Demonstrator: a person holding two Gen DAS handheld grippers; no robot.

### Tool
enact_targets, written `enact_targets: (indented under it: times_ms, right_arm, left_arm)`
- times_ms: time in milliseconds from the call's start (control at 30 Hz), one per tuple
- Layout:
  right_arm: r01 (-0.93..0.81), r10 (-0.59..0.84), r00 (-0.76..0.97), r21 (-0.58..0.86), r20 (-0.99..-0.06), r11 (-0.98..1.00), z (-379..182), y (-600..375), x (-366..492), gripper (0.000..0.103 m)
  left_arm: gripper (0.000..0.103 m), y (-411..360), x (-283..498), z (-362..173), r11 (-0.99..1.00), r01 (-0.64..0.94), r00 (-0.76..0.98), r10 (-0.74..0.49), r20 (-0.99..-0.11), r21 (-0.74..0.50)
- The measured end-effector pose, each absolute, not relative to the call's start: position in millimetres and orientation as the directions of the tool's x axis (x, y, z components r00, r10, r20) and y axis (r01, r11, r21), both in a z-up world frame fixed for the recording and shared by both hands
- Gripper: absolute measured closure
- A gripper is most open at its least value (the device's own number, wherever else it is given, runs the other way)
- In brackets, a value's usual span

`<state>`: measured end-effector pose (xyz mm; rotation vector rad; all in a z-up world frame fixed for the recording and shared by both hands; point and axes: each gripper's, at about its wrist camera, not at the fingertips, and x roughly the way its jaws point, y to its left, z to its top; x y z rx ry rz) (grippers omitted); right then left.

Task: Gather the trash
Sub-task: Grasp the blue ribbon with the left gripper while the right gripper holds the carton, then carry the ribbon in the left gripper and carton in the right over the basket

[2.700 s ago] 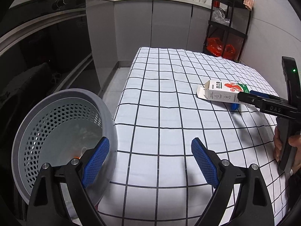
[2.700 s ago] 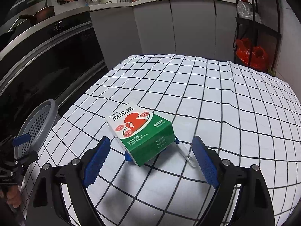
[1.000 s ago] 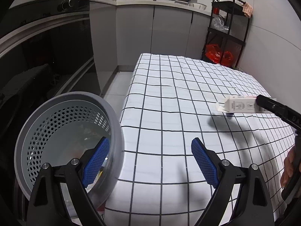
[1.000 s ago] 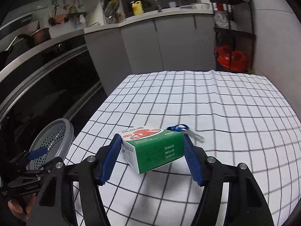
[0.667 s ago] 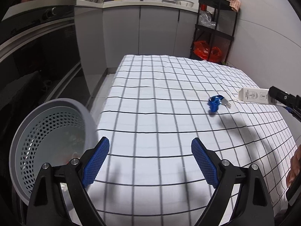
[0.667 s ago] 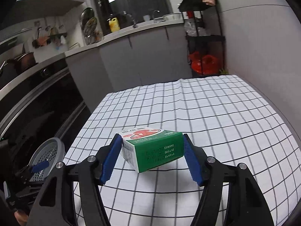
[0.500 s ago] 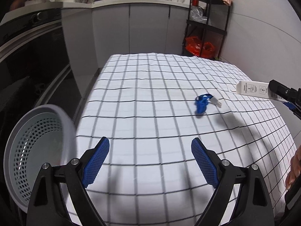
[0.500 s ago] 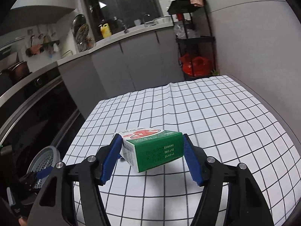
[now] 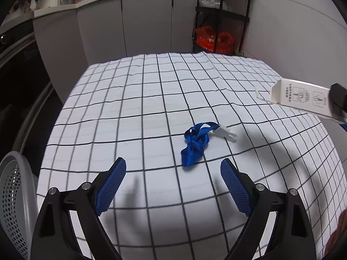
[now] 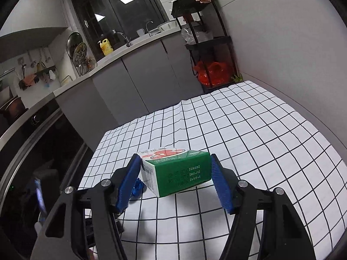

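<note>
A green and white carton is clamped between the blue pads of the right tool and is held clear of the table, which is covered by a white cloth with a black grid. The carton is gripped by its two ends, with the red-printed face turned up and the green printed side toward the camera. In the left wrist view the same carton is seen at the far right, above the cloth, with its white end pointing left.

The left tool is seen with its pads wide apart and nothing between them, above the near part of the table. A crumpled blue strap with a white plastic clip lies on the cloth just beyond the left tool, slightly right of its midline. A grey perforated basket is seen at the near left edge, off the table's left side. Grey cabinets and a black shelf rack with red bags stand beyond the far end of the table.
</note>
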<state>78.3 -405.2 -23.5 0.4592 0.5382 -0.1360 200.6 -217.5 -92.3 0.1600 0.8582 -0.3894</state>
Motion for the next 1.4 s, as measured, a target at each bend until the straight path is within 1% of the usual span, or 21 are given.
enact_targets:
  times_ms: [333, 433, 500, 533, 567, 600, 633, 667, 700, 800, 1000, 1267, 1400]
  right_arm:
    - [0.241, 0.012, 0.850, 0.409, -0.526, 0.880, -24, -411, 81, 0.041]
    - [0.236, 0.016, 0.850, 0.408, -0.526, 0.882, -23, -411, 81, 0.041]
    - [0.233, 0.017, 0.851, 0.406, -0.525, 0.884, -22, -410, 82, 0.041]
    - [0.232, 0.017, 0.851, 0.405, -0.525, 0.884, -22, -410, 81, 0.041]
    - [0.232, 0.017, 0.850, 0.404, -0.526, 0.885, -22, -411, 81, 0.041]
    - [0.233, 0.017, 0.850, 0.404, -0.526, 0.885, -22, -411, 81, 0.041]
    - [0.232, 0.018, 0.851, 0.406, -0.525, 0.884, -22, -411, 82, 0.041]
    - [0.230, 0.019, 0.852, 0.406, -0.524, 0.885, -22, -411, 81, 0.041]
    - [0.230, 0.018, 0.852, 0.403, -0.524, 0.886, -22, -411, 81, 0.041]
    - [0.229, 0.017, 0.851, 0.400, -0.525, 0.888, -21, -409, 81, 0.041]
    - [0.218, 0.024, 0.853, 0.398, -0.522, 0.891, -18, -404, 83, 0.041]
    - [0.185, 0.044, 0.855, 0.383, -0.516, 0.905, -13, -385, 88, 0.042]
    - [0.149, 0.073, 0.857, 0.381, -0.510, 0.913, -9, -367, 90, 0.042]
  left_arm:
    - [0.016, -243, 228, -113, 0.921, 0.390, 0.551, -0.245, -0.798, -0.013]
    - [0.022, -246, 232, -115, 0.923, 0.385, 0.549, -0.241, -0.800, -0.014]
    - [0.032, -247, 235, -116, 0.922, 0.387, 0.539, -0.248, -0.805, -0.025]
    - [0.035, -247, 234, -117, 0.921, 0.387, 0.536, -0.250, -0.806, -0.029]
    - [0.043, -247, 234, -117, 0.921, 0.388, 0.531, -0.253, -0.809, -0.034]
    - [0.053, -247, 235, -118, 0.921, 0.388, 0.526, -0.255, -0.811, -0.038]
    - [0.059, -246, 234, -117, 0.921, 0.387, 0.532, -0.253, -0.808, -0.033]
    - [0.074, -246, 233, -116, 0.919, 0.392, 0.528, -0.257, -0.809, -0.036]
    - [0.082, -247, 233, -116, 0.918, 0.394, 0.526, -0.258, -0.810, -0.037]
    - [0.083, -242, 230, -112, 0.916, 0.398, 0.521, -0.277, -0.807, -0.057]
    - [0.084, -220, 212, -94, 0.917, 0.395, 0.552, -0.289, -0.782, -0.060]
    - [0.084, -170, 183, -56, 0.937, 0.349, 0.624, -0.256, -0.739, -0.030]
    - [0.084, -142, 168, -38, 0.949, 0.314, 0.670, -0.220, -0.709, 0.002]
